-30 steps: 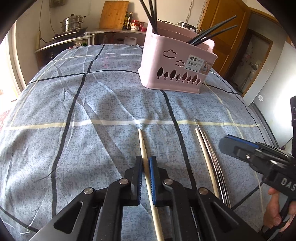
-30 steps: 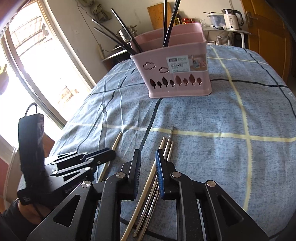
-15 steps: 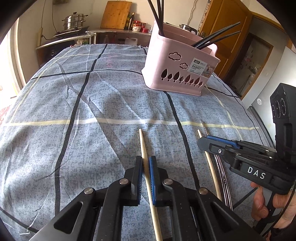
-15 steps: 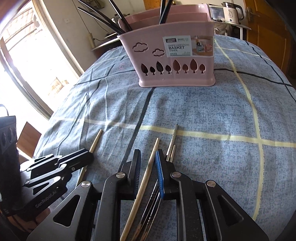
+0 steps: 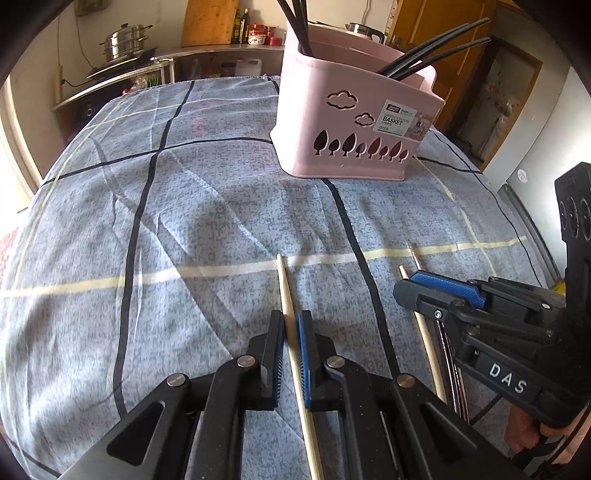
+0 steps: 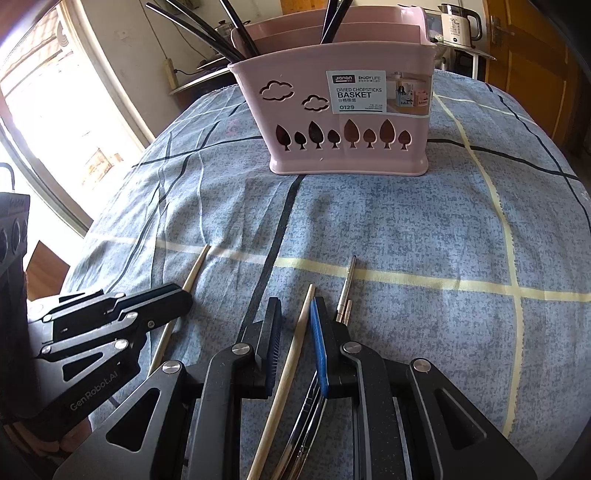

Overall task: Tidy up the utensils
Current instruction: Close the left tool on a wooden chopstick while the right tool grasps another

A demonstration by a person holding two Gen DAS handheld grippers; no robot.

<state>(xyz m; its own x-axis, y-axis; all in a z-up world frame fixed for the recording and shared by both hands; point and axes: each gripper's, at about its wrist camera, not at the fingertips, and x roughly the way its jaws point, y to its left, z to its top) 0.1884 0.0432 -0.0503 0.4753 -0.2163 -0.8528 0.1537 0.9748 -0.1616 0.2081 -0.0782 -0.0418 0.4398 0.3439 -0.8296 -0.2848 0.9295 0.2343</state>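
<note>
Your blue checked tablecloth [image 5: 207, 206] covers the whole work surface, and the pink basket [image 6: 369, 122] stands upright at its far side with several black chopsticks [image 6: 207, 33] already leaning in two of its compartments, so part of the sorting looks done. What is left lies near you on the cloth: two wooden chopsticks and a small bundle of metal chopsticks [image 6: 345, 291], all well apart from the basket. Your left gripper [image 5: 291, 354] is closed tight on one wooden chopstick [image 5: 284, 288], which runs between its pads toward the basket. Your right gripper [image 6: 295, 347] straddles the second wooden chopstick [image 6: 304, 314] with its jaws narrow, but a gap shows on either side, so it is not yet pinched. The metal chopsticks lie just beside that stick, under the right finger, untouched; they look like your last items to be moved.
</note>
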